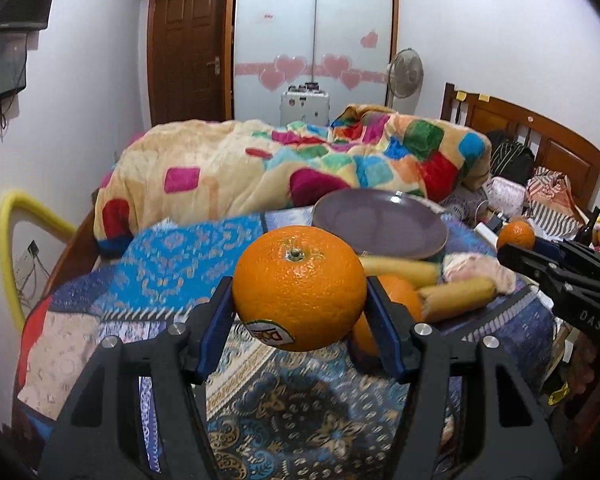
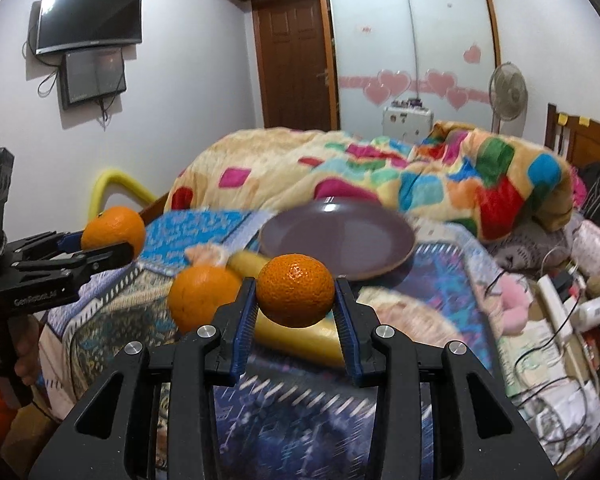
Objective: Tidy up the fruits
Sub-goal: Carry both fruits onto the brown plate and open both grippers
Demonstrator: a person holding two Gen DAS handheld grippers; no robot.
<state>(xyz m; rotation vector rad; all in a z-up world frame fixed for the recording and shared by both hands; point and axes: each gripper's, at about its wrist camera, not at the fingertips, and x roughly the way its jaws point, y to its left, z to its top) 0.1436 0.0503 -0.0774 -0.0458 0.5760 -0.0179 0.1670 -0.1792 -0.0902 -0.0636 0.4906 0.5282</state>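
Observation:
My left gripper [image 1: 299, 300] is shut on a large orange [image 1: 299, 289] with a sticker, held above the patterned bedspread. It also shows at the left of the right wrist view [image 2: 112, 242], holding that orange [image 2: 114, 228]. My right gripper [image 2: 296, 300] is shut on a smaller orange [image 2: 296, 290]; it shows at the right of the left wrist view [image 1: 518, 244] with its orange [image 1: 516, 234]. A third orange [image 2: 202, 296] and two bananas [image 1: 456, 294] [image 1: 400, 270] lie on the bed. An empty purple plate [image 2: 336, 240] sits just beyond them.
A crumpled colourful blanket [image 1: 300, 160] lies behind the plate. Clothes, bags and toys [image 1: 540, 196] crowd the headboard side. Cables, a power strip and papers [image 2: 556, 312] lie at the bed's right. A yellow tube [image 1: 16, 208] arches at the left edge.

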